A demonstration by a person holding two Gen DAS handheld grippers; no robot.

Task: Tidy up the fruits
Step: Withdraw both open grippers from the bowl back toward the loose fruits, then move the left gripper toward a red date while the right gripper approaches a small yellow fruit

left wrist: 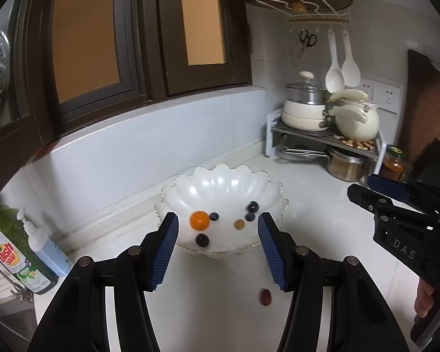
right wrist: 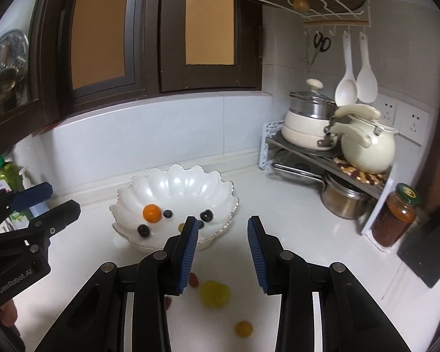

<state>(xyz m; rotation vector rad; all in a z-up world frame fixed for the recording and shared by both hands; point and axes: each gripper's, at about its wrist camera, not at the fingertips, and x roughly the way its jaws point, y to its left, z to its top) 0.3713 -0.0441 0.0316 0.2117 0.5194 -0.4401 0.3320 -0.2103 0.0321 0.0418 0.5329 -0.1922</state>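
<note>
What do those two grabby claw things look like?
Both are black, with chunky arms joined by round silver pins. Each finger ends in a ridged blue pad. The left gripper has white "GenRobot.AI" lettering on its side, and the right gripper has "DAS".

A grey two-tier rack [right wrist: 331, 158] stands in the counter's corner. On top of it sit a cream lidded pot [right wrist: 308, 126] and a cream kettle [right wrist: 369, 143]; below it, a steel pot [right wrist: 343, 199]. Beside it stands a jar [right wrist: 394, 217]. Above it hang scissors [right wrist: 321, 42] and two white spoons [right wrist: 356, 82]. Far left of it stands a dish soap bottle [left wrist: 17, 258].
</note>
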